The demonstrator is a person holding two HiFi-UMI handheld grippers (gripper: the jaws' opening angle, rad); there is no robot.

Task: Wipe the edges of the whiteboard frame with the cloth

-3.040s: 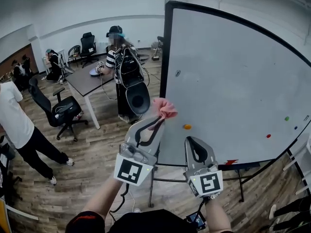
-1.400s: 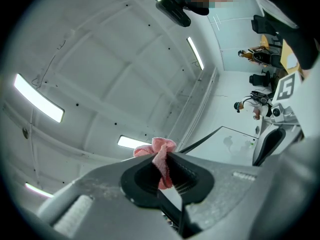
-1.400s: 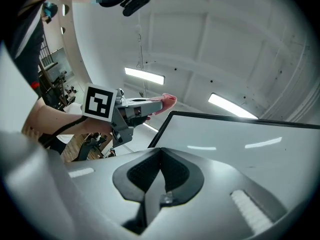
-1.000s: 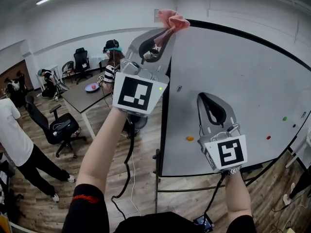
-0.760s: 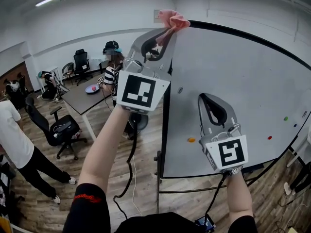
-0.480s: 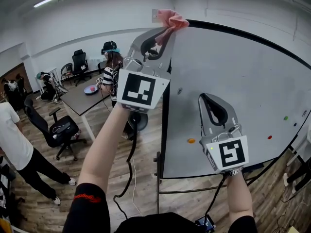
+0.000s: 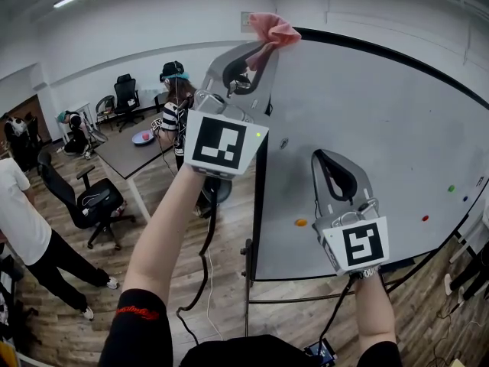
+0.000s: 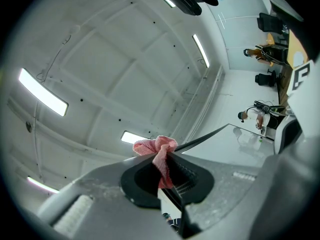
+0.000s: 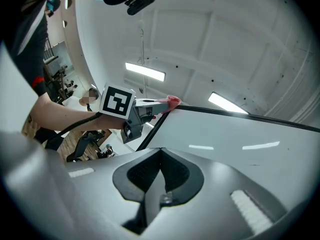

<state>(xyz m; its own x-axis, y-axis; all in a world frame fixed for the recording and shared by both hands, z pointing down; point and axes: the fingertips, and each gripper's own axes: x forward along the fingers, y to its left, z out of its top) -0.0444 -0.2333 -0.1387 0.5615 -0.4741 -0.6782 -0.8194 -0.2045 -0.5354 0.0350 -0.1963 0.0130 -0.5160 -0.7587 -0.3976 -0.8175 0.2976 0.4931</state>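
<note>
- Head view: my left tool is raised high and clenched on the pink cloth.
- The cloth is a crumpled, soft bunch sticking out past the jaw tips, right at the top-left corner of the whiteboard frame.
- Its long axis follows the tool, pointing up and to the right towards the whiteboard.
- I cannot tell from here whether it presses on the black edge.
- My right tool is lower, in front of the white surface, with its jaws together and nothing in them.
- Behind the board stand a grey worktop and a black office chair, with people around them.
- Left gripper view: the left tool pinches a narrow strip of cloth that runs down between the jaws.
- The loose bunch spreads crosswise above the tips, just beside the dark frame.
- Right gripper view: the right tool is clenched shut and empty, aimed up the whiteboard.
- Further up, the left tool holds the cloth where the top frame meets the side edge.
</note>
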